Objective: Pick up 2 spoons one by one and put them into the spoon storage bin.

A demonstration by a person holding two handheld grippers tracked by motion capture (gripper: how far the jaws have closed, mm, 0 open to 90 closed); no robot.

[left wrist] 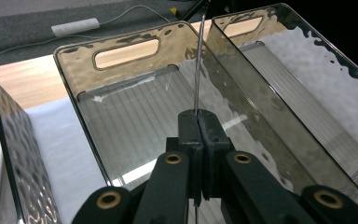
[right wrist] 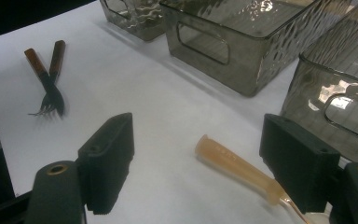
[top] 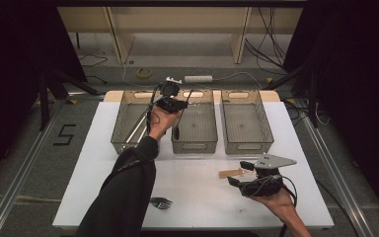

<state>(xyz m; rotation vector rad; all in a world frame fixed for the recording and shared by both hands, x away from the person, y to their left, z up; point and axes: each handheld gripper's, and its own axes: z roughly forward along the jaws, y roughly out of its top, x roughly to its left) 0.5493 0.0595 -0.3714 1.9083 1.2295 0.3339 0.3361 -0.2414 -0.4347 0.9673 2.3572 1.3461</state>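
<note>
Your left gripper [left wrist: 199, 122] pinches a thin metal utensil [left wrist: 198, 65] over the middle smoky plastic bin [top: 194, 123] at the white desk's [top: 103, 187] far edge; your right gripper [right wrist: 200, 158] gapes wide around the amber-handled utensil [right wrist: 235, 165] near the right edge; grey floor beyond

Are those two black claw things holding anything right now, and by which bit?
The left gripper pinches a thin metal utensil, seen edge-on, low on its length. The right gripper holds nothing.

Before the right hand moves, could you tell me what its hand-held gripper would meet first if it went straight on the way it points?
Probably the orange-handled utensil lying on the white table between the open jaws; beyond it stands a clear bin, though depth is hard to judge.
</note>
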